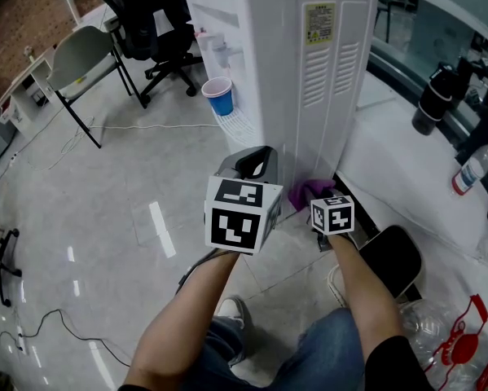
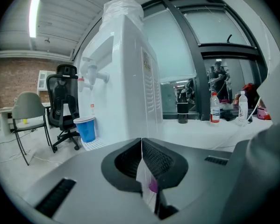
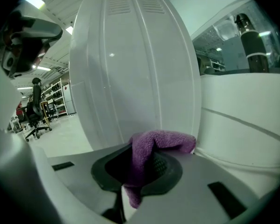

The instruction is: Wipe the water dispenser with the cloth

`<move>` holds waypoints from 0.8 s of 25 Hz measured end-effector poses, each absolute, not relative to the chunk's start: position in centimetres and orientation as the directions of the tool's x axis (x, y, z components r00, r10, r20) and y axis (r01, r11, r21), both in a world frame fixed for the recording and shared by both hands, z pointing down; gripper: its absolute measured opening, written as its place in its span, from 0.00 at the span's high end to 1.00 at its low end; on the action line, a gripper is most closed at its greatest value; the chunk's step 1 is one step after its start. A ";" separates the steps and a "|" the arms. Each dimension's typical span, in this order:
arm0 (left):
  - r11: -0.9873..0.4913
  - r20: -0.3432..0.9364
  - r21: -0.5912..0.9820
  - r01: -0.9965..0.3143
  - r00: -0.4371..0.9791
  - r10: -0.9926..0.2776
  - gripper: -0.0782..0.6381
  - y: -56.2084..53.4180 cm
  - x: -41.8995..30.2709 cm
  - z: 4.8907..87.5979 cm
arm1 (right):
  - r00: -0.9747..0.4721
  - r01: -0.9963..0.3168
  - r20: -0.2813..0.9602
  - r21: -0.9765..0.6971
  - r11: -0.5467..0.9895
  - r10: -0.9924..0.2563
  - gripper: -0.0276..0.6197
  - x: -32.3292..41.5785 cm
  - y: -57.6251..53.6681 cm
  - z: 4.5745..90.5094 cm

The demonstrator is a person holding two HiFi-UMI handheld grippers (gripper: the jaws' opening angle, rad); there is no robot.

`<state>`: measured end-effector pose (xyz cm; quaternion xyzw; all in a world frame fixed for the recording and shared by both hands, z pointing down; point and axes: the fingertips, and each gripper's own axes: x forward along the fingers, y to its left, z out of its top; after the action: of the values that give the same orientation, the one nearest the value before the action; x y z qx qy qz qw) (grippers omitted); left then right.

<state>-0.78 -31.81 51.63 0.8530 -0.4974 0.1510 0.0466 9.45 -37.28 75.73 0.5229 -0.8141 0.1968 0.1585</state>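
Right gripper (image 3: 147, 149): jaws clamped on purple cloth (image 3: 162, 141), its bunched end just ahead of the tips, at the foot of the white dispenser (image 3: 130, 69).
Left gripper (image 2: 141, 143): jaws together, empty, dispenser ahead.
Blue cup (image 2: 86, 128): ahead-left of the left gripper, on the drip tray.
Black chair (image 2: 60, 94): beyond the cup.

The water dispenser (image 1: 309, 72) loses its top to the head view's upper edge, and its yellow label (image 1: 319, 23) is too small to read. The cloth (image 1: 306, 192) sits mostly hidden behind the right hand-held gripper (image 3: 146, 162).
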 end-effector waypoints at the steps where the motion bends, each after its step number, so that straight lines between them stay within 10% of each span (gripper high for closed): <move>1: -0.503 0.305 -0.066 -0.862 0.462 -0.833 0.85 -31.9 -0.7 51.7 | -0.404 -0.913 0.457 -0.152 0.378 -0.792 0.90 9.5 -37.3 75.2; 20: -0.497 0.268 -0.048 -0.866 0.468 -0.842 0.85 -33.0 -0.1 46.7 | -0.524 -0.851 0.110 -0.030 0.524 -0.845 0.90 8.6 -35.1 48.5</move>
<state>-0.11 -32.96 46.74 0.8554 -0.4993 0.1292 0.0472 8.61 -35.07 48.47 0.4862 -0.8720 0.0400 0.0409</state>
